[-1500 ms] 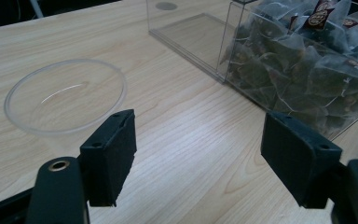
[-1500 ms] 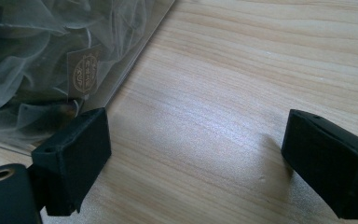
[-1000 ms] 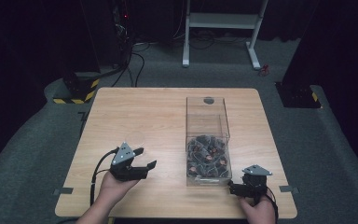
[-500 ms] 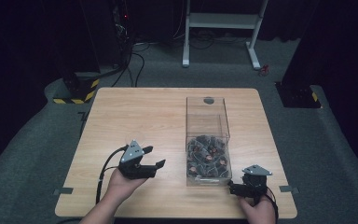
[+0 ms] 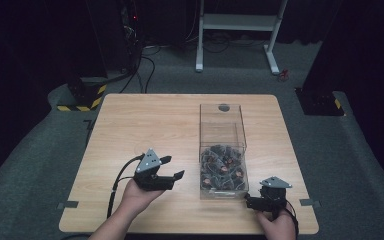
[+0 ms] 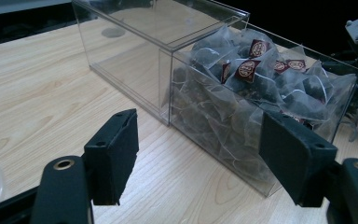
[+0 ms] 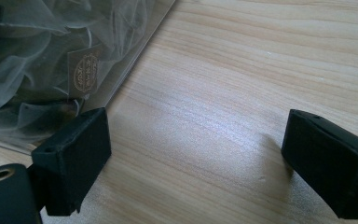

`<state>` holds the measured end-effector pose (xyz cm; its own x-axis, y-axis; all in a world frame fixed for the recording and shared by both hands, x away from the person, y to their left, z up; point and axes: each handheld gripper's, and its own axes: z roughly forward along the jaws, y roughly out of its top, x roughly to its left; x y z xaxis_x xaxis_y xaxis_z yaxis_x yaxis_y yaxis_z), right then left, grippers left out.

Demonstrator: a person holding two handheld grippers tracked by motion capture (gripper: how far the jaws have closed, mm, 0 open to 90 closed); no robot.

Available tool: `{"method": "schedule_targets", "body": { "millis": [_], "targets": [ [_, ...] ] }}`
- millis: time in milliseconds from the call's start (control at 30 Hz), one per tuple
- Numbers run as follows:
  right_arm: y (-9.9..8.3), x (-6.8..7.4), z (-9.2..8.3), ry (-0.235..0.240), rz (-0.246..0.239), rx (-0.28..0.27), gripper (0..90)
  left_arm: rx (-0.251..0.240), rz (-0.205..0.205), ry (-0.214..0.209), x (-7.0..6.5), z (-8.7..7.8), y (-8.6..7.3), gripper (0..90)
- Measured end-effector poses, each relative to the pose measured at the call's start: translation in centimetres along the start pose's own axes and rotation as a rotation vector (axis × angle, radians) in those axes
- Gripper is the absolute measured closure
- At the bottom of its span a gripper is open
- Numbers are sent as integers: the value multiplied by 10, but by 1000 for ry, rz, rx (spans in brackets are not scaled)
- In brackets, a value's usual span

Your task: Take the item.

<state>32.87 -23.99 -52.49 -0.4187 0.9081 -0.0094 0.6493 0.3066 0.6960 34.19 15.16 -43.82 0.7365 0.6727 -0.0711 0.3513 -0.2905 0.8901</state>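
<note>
Clear plastic box [image 5: 222,150] stands on the wooden counter [image 5: 145,125], tea bags [image 5: 221,167] heaped in its near end. Right claw [image 5: 252,202] rests at the box's near right corner, jaws apart, empty. Left claw [image 5: 172,167], jaws wide and empty, faces the box's left wall, nearer to it than a second ago.

Tea bags [image 6: 256,79] in the clear plastic box [image 6: 168,70]: dark red paper tags [image 6: 245,69] each carry a round gold emblem; lettering inside the emblem too small to read; same emblem seen on one tag [image 7: 85,71] through the box wall in the right gripper view, its characters blurred; no legible words, numbers or brand names anywhere.
</note>
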Motion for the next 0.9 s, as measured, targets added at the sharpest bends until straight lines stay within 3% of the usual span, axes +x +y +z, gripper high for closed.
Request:
{"method": "schedule_targets", "body": {
  "millis": [367, 667, 900],
  "targets": [
    [0, 0, 0, 1, -1, 0, 78, -6, -3, -20, -4, 6, 4, 295],
    [0, 0, 0, 1, -1, 0, 78, -11, 24, -41, -11, 14, 15, 299],
    [0, 0, 0, 2, 0, 1, 78, -11, 22, -56, -15, 21, 17, 303]
  ]
}}
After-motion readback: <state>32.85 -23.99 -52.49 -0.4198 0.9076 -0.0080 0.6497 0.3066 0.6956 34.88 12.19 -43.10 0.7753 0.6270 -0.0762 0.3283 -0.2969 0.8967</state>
